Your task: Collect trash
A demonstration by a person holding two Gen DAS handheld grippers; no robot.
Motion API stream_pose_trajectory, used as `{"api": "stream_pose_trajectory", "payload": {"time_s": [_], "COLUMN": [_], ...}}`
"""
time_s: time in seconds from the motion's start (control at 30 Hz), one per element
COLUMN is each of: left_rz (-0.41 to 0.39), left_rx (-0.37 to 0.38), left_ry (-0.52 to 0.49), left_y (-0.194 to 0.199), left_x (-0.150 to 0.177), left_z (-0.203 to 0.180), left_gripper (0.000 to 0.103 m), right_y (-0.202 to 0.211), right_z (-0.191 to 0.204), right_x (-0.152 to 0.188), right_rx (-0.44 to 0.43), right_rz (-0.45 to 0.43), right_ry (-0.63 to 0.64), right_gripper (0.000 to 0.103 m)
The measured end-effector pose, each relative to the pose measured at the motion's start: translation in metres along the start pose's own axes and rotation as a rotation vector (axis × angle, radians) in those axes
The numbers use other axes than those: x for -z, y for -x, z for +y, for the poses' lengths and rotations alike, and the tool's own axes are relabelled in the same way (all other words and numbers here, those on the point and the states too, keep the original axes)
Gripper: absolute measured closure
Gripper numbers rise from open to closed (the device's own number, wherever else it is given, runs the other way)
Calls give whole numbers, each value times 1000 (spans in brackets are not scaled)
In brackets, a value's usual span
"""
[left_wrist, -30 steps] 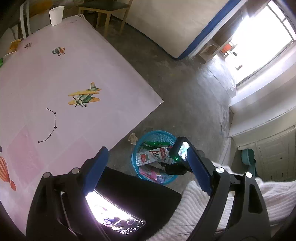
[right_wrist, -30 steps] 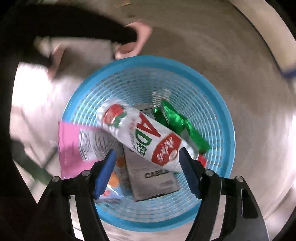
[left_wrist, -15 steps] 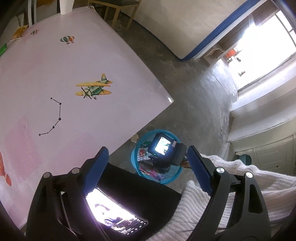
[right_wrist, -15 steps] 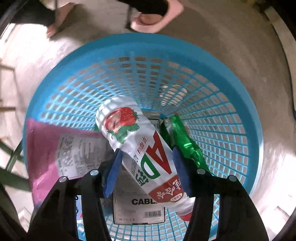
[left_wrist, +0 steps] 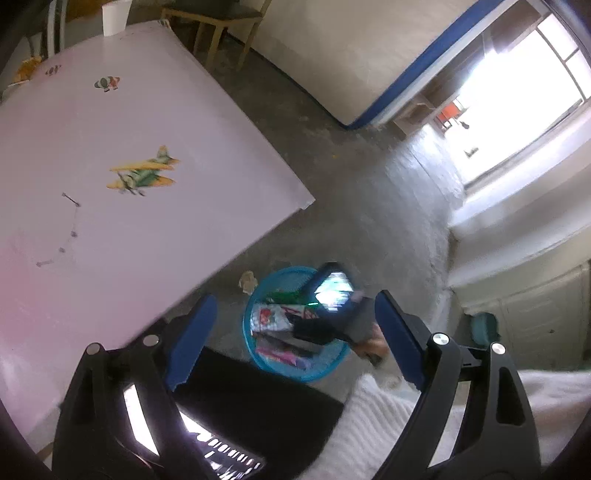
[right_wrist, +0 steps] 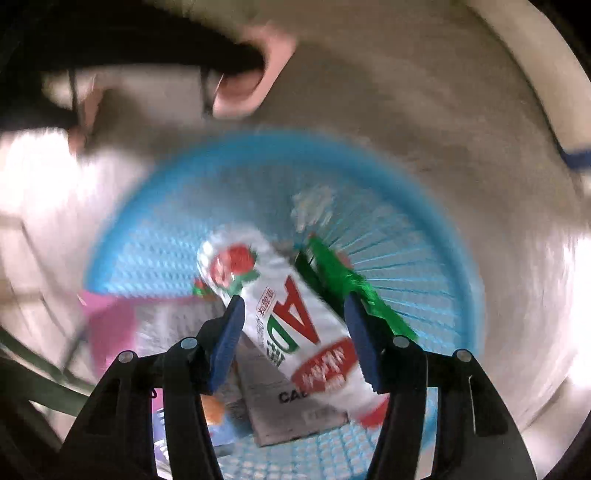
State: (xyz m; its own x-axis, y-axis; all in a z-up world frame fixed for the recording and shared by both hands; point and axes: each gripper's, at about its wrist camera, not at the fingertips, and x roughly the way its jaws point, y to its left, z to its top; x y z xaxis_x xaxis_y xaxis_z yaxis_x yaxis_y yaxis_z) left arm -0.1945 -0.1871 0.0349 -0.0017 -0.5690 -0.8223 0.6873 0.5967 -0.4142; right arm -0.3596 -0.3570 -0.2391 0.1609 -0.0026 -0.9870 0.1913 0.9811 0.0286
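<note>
A blue mesh basket (right_wrist: 258, 147) stands on the concrete floor, seen from straight above in the right wrist view. My right gripper (right_wrist: 293, 306) is shut on a white bottle with a strawberry and "AD" print (right_wrist: 295, 332); both blue pads press its sides. The bottle is held over the basket's contents. Under it lie a green wrapper (right_wrist: 343, 280), a pink packet (right_wrist: 110, 325) and a grey printed card (right_wrist: 288, 406). My left gripper (left_wrist: 295, 298) is open and empty, high above the basket (left_wrist: 251, 306). The right-hand tool (left_wrist: 332, 291) hangs over that basket.
A pink table (left_wrist: 110, 221) with an aeroplane print fills the left; a paper cup (left_wrist: 114, 18) stands at its far corner. A crumpled scrap (left_wrist: 248, 280) lies on the floor beside the basket. A foot in a pink slipper (right_wrist: 251, 85) is near the rim.
The right gripper's jaws narrowed onto the bottle while it dipped into the basket, then it rose with the bottle still between the pads. The left gripper shifted slightly and stayed open.
</note>
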Motion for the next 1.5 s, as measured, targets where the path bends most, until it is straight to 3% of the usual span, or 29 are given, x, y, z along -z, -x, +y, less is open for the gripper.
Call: {"api": "stream_pose_trajectory", "payload": {"time_s": [0.13,0.33,0.5,0.57,0.67,0.77,0.93,1.13,1.23,1.4,1.5], "left_rz": [-34,-142,-232,-246,-252,-238,-236,-241,-243,-216,-192], "left_rx": [-51,-147,-301,-292,-263,-224,-254,-207,-205,-208,-207], "left_ry": [-36,-170,-292,-337,-352,-306,-287,-258,-253,-247,-219], "left_y": [-31,-53,-55,-53,-49,-49,-48,-41,-42,-51,-57], "left_x": [26,59,86,93,100,104,112,113,117,119,116], "left_z": [-28,-73,-107,-114,-117,-108,-99,-91,-87,-82,-74], "left_gripper": [20,20,14,14,12,12,12,12,12,12,12], "right_y": [61,134,177,189,200,220,242,278,262,226,223], "right_z": [-25,-37,-36,-32,-21,-11,3,17,30,7,6], "right_x": [16,55,76,82,84,103,137,156,163,160,157], "right_rx": [-15,27,41,-13,124,259,381,476,518,423,417], "right_rz": [-135,-317,-418,-439,-440,-517,-612,-691,-668,-479,-460], "right_ry": [-178,-382,-494,-496,-513,-602,-778,-917,-904,-985,-980], "right_gripper": [43,20,8,8,9,9,8,6,6,6,6]}}
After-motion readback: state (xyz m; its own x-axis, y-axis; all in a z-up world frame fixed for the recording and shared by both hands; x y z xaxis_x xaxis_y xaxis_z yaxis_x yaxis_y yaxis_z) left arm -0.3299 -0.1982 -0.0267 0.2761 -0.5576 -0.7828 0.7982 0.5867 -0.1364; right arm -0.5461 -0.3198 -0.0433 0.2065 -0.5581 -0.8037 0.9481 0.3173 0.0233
